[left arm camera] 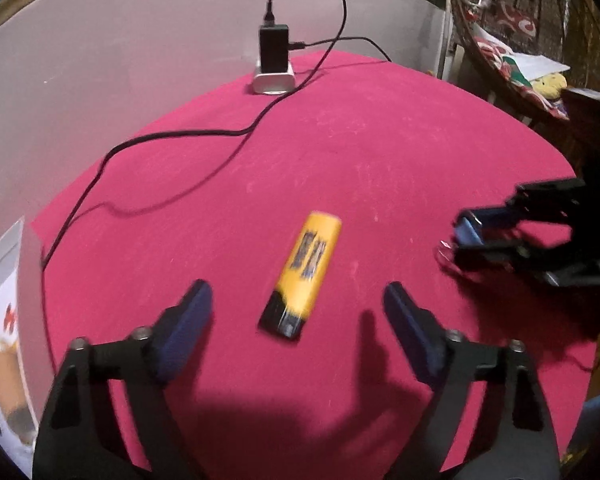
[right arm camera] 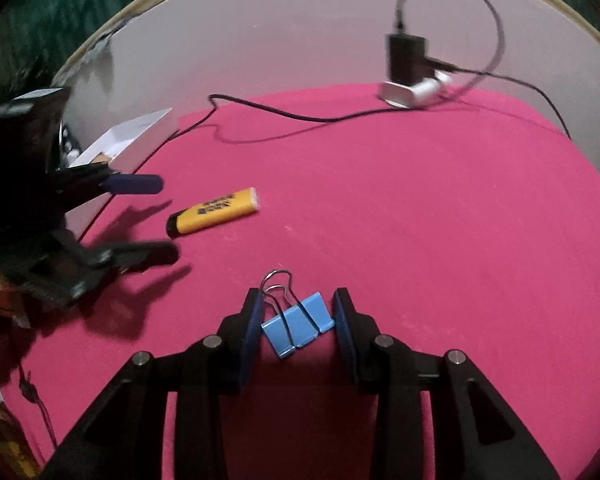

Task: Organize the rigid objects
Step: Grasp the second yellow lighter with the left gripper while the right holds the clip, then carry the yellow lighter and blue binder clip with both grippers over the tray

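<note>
A yellow lighter with a black cap (left arm camera: pixel 302 274) lies flat on the pink cloth (left arm camera: pixel 340 140), between and just ahead of my open left gripper (left arm camera: pixel 298 298). It also shows in the right wrist view (right arm camera: pixel 214 211), with the left gripper (right arm camera: pixel 162 220) open around its black end. A blue binder clip (right arm camera: pixel 298 324) with silver handles sits between the pads of my right gripper (right arm camera: pixel 296 304), which has closed in on it; the left pad touches it, a small gap shows at the right. The right gripper (left arm camera: pixel 460 240) shows blurred with the clip in the left wrist view.
A black charger (left arm camera: pixel 274 54) stands in a white dock (left arm camera: pixel 274 80) at the cloth's far edge, its black cable (left arm camera: pixel 172 134) trailing across the cloth to the left. A white box (right arm camera: pixel 128 140) sits off the cloth's left edge. A cluttered basket (left arm camera: pixel 520 60) is at the far right.
</note>
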`<state>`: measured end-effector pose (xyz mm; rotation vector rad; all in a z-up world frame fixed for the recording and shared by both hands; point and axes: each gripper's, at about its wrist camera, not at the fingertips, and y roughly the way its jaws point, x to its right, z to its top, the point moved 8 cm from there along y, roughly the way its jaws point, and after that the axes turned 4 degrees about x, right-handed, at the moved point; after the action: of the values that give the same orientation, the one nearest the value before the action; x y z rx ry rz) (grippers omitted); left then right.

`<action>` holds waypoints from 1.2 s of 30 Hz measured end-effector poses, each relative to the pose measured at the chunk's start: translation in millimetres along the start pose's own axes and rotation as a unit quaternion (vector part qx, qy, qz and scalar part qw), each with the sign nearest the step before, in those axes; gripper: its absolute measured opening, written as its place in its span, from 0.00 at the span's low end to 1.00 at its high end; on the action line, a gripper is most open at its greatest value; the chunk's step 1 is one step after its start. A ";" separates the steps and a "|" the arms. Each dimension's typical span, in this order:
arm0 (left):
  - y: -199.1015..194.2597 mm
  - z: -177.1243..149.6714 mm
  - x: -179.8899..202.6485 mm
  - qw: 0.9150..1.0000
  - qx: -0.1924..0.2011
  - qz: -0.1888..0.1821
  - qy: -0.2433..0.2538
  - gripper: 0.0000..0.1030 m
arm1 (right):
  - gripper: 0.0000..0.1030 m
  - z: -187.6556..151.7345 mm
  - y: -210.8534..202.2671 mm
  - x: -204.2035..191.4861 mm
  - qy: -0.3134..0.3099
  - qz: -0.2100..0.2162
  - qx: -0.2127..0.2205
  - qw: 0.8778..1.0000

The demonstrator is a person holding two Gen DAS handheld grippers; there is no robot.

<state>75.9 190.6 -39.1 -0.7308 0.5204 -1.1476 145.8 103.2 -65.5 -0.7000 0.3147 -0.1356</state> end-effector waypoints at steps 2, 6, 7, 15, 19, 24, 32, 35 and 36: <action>10.0 3.5 1.9 1.000 -0.012 -0.001 0.000 0.70 | 0.34 1.3 2.1 -0.7 0.000 -0.001 -0.002 1.000; 18.6 1.1 5.7 1.000 -0.020 -0.001 0.000 0.67 | 0.34 2.0 5.0 -4.3 -0.008 -0.006 -0.004 1.000; 20.3 2.9 5.8 1.000 -0.019 -0.001 -0.002 0.62 | 0.34 2.9 3.1 -2.4 -0.006 -0.004 -0.004 1.000; 9.3 -3.9 8.8 1.000 0.001 0.019 -0.021 0.23 | 0.34 0.7 0.9 -0.5 0.000 -0.010 -0.003 1.000; -5.9 -9.7 6.3 0.998 0.017 0.031 -0.047 0.23 | 0.34 0.2 -2.1 0.7 0.007 -0.022 0.003 1.000; -41.8 -13.5 2.1 0.994 0.048 0.067 -0.069 0.23 | 0.34 -1.1 -22.0 -8.8 0.003 -0.039 0.034 0.999; -111.4 -7.8 -1.4 0.984 0.120 0.098 -0.089 0.23 | 0.34 26.4 -68.5 -36.9 0.016 -0.030 0.117 0.993; -133.9 -7.4 -10.8 0.978 0.141 0.115 -0.099 0.23 | 0.34 39.1 -88.8 -53.2 0.019 -0.019 0.151 0.988; -143.2 -8.4 -15.0 0.976 0.149 0.126 -0.101 0.23 | 0.34 42.1 -93.4 -57.3 0.019 -0.016 0.158 0.987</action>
<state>-24.5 170.2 62.4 -0.4976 0.2525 -0.8773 103.9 71.1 39.3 -0.3878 0.3103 -0.2239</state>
